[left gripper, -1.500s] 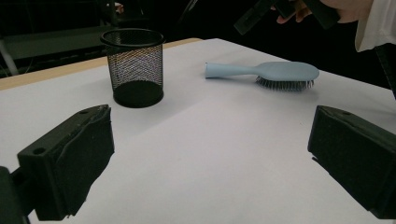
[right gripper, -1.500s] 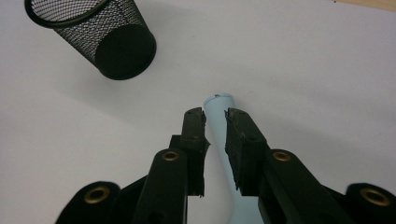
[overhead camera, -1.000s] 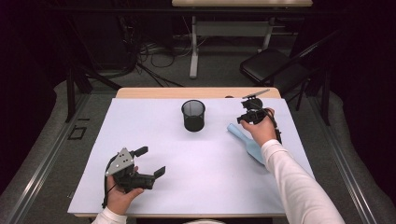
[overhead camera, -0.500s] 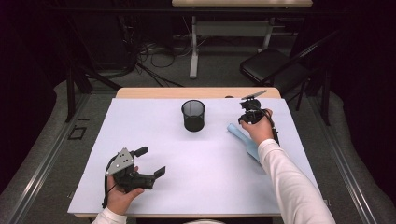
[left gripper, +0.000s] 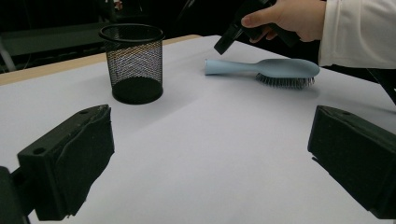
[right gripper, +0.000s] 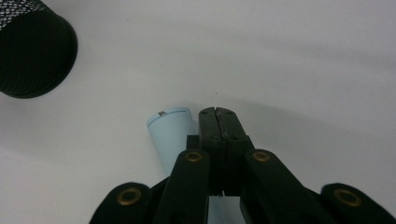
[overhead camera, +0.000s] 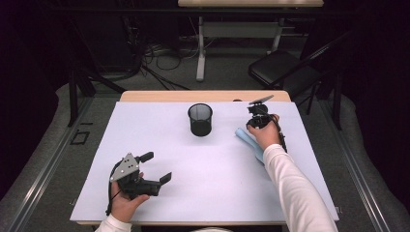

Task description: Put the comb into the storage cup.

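1. The left gripper [overhead camera: 157, 167] rests low at the near left of the white table [overhead camera: 212, 193], held in the person's left hand [overhead camera: 126, 203]. Its two black jaws stand spread wide apart with nothing but bare tabletop between them, as the left gripper view shows.
2. Ahead of that gripper and to its right, well apart from it, lies the light blue hairbrush [left gripper: 266, 69] on the table, bristles down, its handle end pointing toward the mesh cup.
3. The right gripper [right gripper: 218, 122] hangs just above the handle end of the hairbrush, in the person's right hand [overhead camera: 265, 135], tilted downward. Its jaws are pressed together, pad against pad, with nothing pinched between them. In the right gripper view the handle's rounded end lies just beside the closed tips, on their left; whether the tips touch the handle cannot be told.
4. The black mesh cup [overhead camera: 200, 119] stands upright, farther out from the left gripper and off to the left of the right gripper, clear of the hairbrush.
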